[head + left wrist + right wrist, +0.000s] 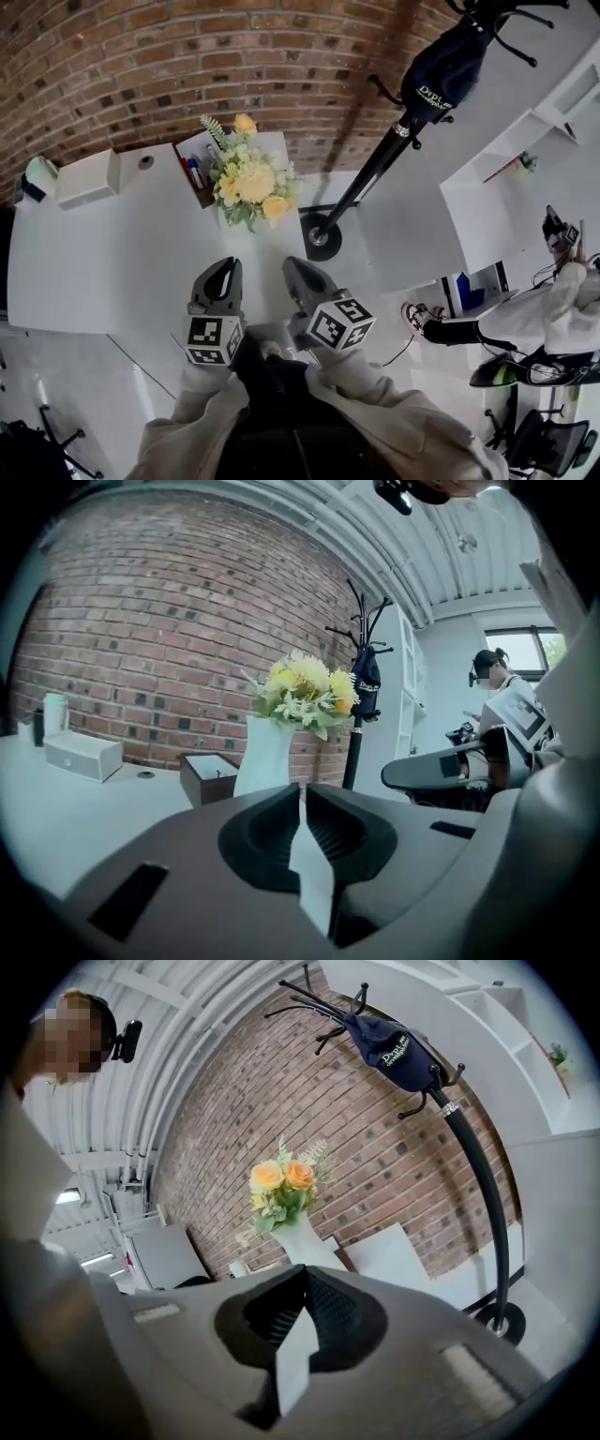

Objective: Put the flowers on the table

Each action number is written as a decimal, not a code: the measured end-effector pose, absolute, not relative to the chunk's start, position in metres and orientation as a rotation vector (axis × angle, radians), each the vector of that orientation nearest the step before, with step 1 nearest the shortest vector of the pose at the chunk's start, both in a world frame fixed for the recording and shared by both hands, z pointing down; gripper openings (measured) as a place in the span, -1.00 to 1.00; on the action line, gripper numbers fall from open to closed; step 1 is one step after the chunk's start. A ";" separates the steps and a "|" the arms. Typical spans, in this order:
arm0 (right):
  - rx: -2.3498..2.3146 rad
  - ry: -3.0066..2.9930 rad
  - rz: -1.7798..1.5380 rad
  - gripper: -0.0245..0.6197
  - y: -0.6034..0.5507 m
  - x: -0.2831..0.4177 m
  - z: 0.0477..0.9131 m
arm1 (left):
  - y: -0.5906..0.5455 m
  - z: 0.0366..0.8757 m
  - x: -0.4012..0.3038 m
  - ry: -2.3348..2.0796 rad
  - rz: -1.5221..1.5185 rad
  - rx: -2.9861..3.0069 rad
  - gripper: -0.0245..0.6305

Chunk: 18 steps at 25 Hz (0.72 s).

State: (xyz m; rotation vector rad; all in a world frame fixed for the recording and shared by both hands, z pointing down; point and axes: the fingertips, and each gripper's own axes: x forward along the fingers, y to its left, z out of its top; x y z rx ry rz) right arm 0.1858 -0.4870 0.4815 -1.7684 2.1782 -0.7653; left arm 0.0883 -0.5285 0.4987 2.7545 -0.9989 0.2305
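One dark bag (pixel 448 66) beyond the flowers (pixel 251 183) — white print, perhaps "Dep…".

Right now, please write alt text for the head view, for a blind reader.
A vase of yellow flowers stands on a white table by a brick wall. The left gripper and right gripper hover shut and empty before it.

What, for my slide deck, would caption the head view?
Left tool and right tool, shut and empty, point at flowers standing on the white table by a brick wall.
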 end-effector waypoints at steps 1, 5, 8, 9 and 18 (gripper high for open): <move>-1.758 2.194 -0.761 -0.92 -0.482 0.185 0.479 | -0.519 0.498 0.087 -1.005 0.228 2.736 -0.91; -1.725 2.245 -0.697 -0.93 -0.463 0.184 0.465 | -0.482 0.493 0.088 -0.998 0.213 2.708 -0.92; -1.697 2.265 -0.659 -0.93 -0.457 0.181 0.455 | -0.466 0.486 0.079 -1.026 0.163 2.676 -0.92; -1.685 2.279 -0.652 -0.93 -0.456 0.178 0.453 | -0.463 0.483 0.075 -1.040 0.141 2.662 -0.92; -1.557 2.451 -0.652 -0.93 -0.456 0.137 0.457 | -0.449 0.474 0.043 -1.196 0.122 2.640 -0.92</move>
